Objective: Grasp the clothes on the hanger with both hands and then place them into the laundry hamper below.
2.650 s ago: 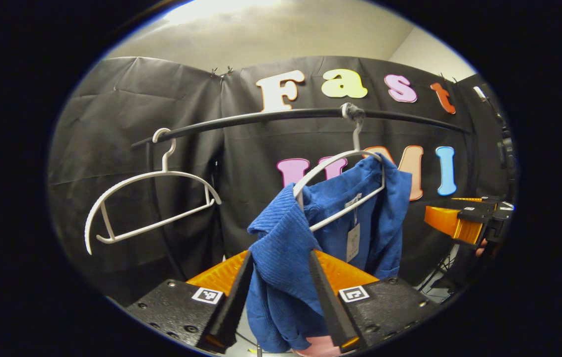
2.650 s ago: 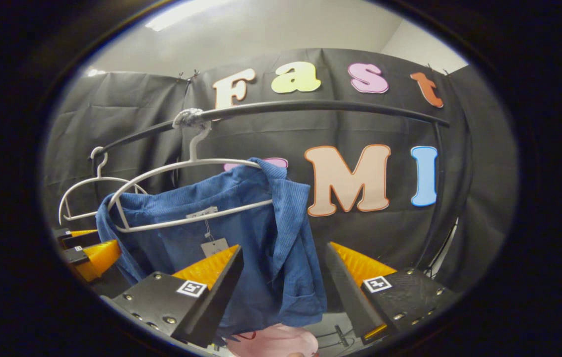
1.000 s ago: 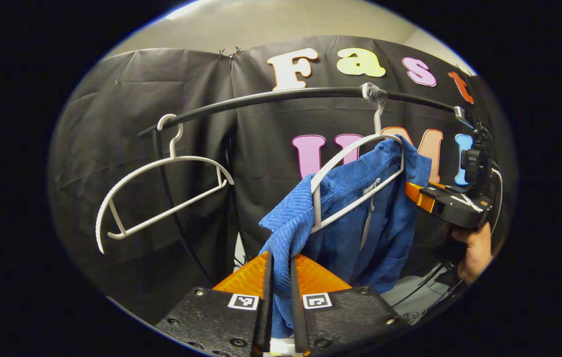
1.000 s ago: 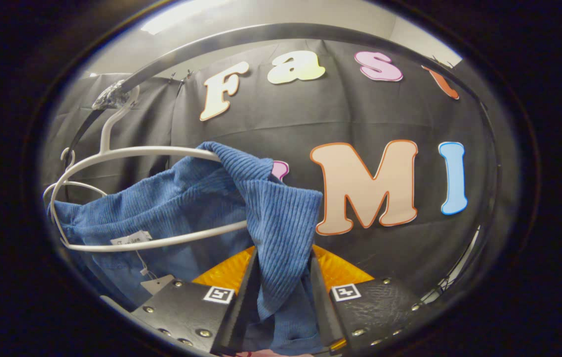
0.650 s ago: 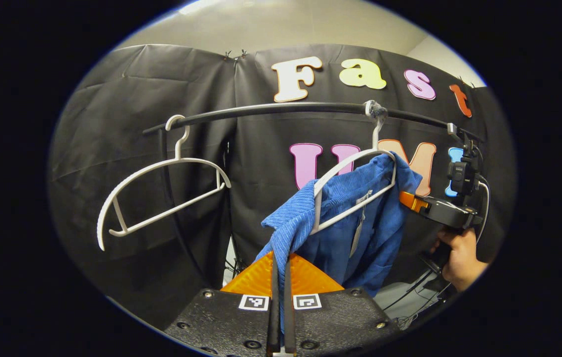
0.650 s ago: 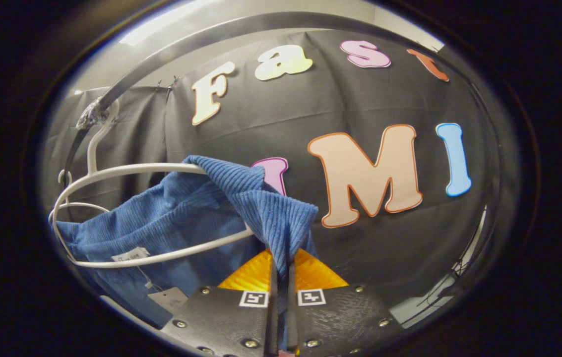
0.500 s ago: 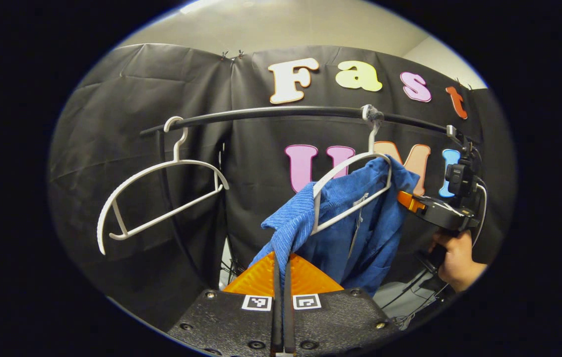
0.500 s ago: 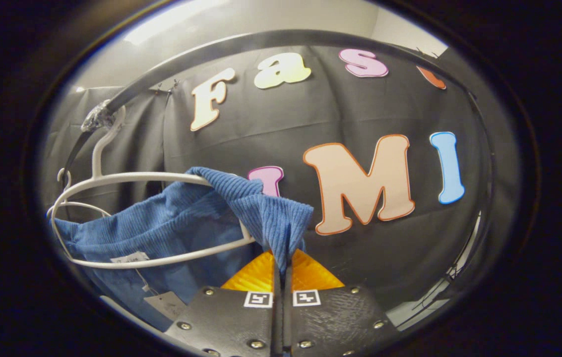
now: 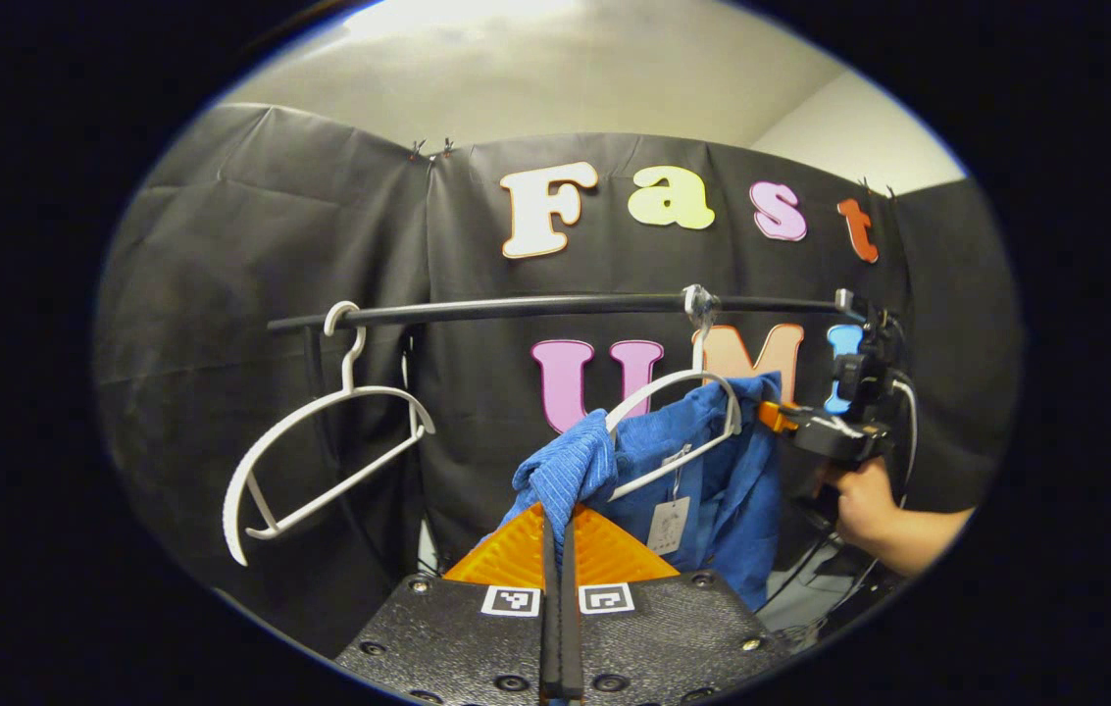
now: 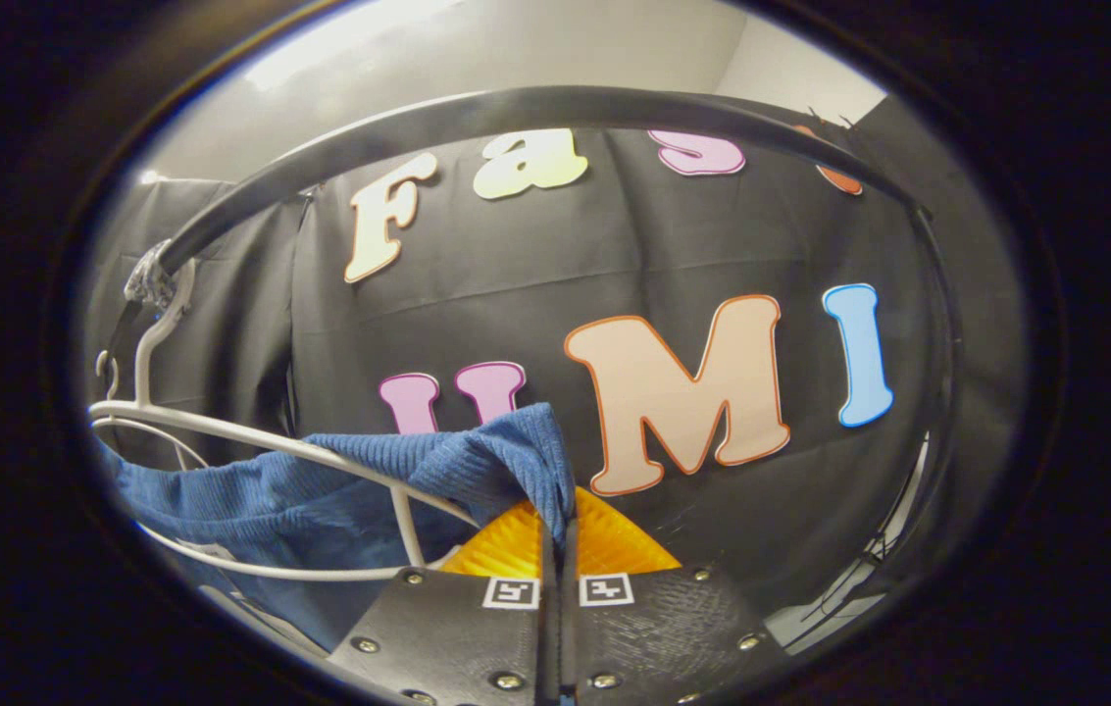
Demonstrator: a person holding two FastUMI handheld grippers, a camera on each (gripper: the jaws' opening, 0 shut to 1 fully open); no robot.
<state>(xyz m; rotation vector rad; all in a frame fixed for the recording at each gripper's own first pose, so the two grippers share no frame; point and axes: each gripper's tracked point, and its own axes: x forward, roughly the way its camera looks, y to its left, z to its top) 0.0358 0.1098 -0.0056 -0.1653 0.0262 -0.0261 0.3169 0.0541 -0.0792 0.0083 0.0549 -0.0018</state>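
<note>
A blue ribbed garment (image 9: 702, 471) hangs over a white hanger (image 9: 678, 417) on the black rail (image 9: 535, 309). My left gripper (image 9: 560, 549) is shut on the garment's near shoulder, which has slid off the hanger's end. In the right gripper view, my right gripper (image 10: 558, 549) is shut on the other shoulder of the garment (image 10: 477, 461), still beside the hanger's arm (image 10: 320, 456). The right gripper (image 9: 815, 431) also shows in the left gripper view, held by a hand (image 9: 864, 500) at the garment's far side. A paper tag (image 9: 663, 525) dangles from the collar.
A second white hanger (image 9: 320, 461), bare, hangs at the rail's left end. The rail (image 10: 516, 113) arches close above the right gripper. The rack's upright post (image 9: 315, 412) stands on the left, and cables (image 9: 810, 579) trail low on the right.
The right gripper has shut on the garment's shoulder; the left was shut from a second ago. Both have since pulled back and down, drawing the fabric along the hanger's arms.
</note>
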